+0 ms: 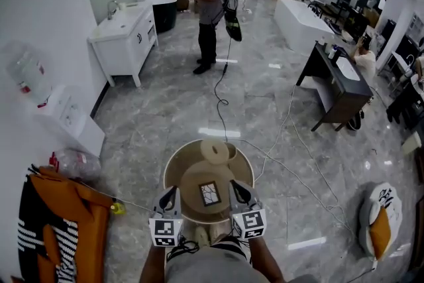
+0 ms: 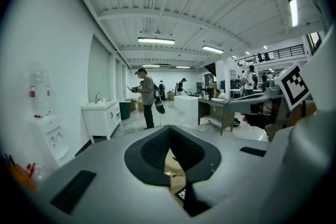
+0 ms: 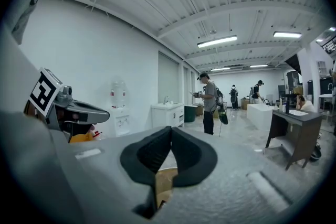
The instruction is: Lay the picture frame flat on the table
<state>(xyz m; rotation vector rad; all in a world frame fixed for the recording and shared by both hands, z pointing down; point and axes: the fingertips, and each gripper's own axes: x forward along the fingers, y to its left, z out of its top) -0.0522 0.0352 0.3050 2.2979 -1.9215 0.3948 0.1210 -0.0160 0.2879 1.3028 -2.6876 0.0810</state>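
Observation:
A small dark-edged picture frame with a white picture sits near the middle of the round tan table; from above I cannot tell whether it stands or lies. My left gripper hovers at the frame's left and my right gripper at its right, both apart from it. In the left gripper view the left gripper has its tips together with nothing between them, and a corner of the frame shows below. The right gripper is likewise shut and holds nothing.
A pale round roll lies at the table's far side. A cable runs across the marble floor toward a standing person. White sink cabinet at left, dark desk at right, orange cloth near left.

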